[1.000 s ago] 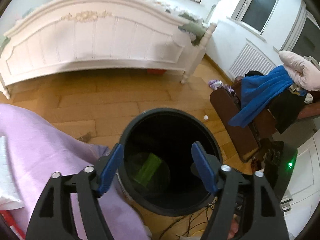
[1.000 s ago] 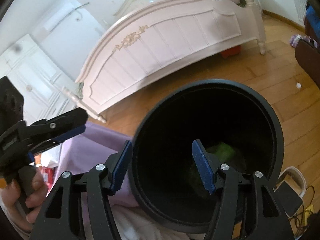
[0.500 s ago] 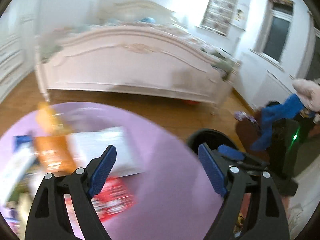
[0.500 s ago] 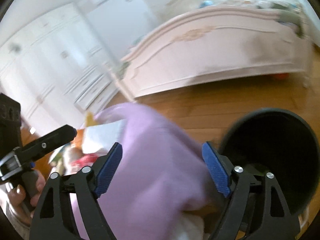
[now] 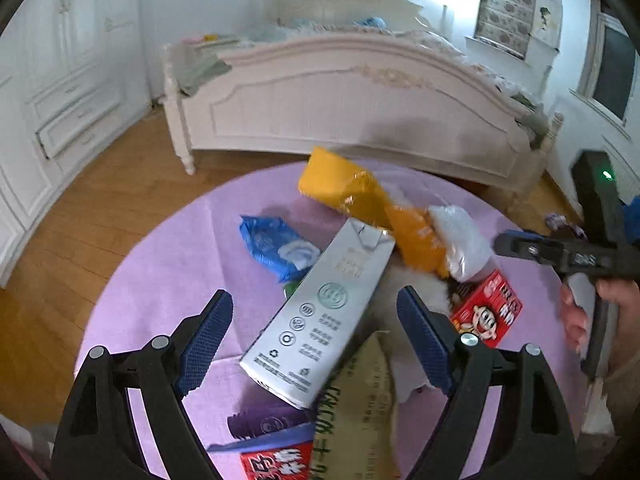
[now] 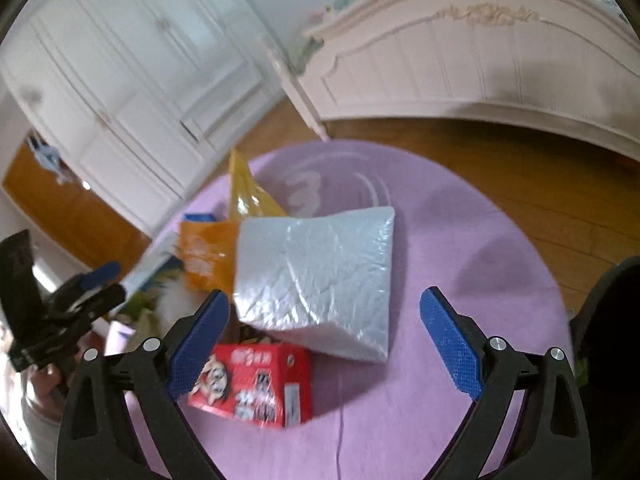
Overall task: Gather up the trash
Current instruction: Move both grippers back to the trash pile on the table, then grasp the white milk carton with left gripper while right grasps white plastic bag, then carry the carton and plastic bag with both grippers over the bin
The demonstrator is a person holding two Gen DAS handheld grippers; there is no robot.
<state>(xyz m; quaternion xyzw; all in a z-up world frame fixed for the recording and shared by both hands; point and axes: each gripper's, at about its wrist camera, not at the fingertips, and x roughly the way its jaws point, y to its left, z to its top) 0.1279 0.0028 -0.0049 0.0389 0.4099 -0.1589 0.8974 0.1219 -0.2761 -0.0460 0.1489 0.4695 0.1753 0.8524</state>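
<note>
Both claws gape empty, the right gripper (image 6: 324, 340) having just widened; white carton (image 5: 320, 320), at twelve o'clock of the left gripper (image 5: 314, 340), seems light and stiff, best pinched across its narrow sides.

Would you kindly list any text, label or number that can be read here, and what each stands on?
Grey carton: round symbols and small print, too blurred to read.
Red box: cartoon face and large white characters, blurred, unreadable.
Tan paper bag: dark printed characters, partly hidden, not legible.
Blue pack and orange bag: no readable text.
Purple tablecloth: a pale mark resembling "3".
</note>
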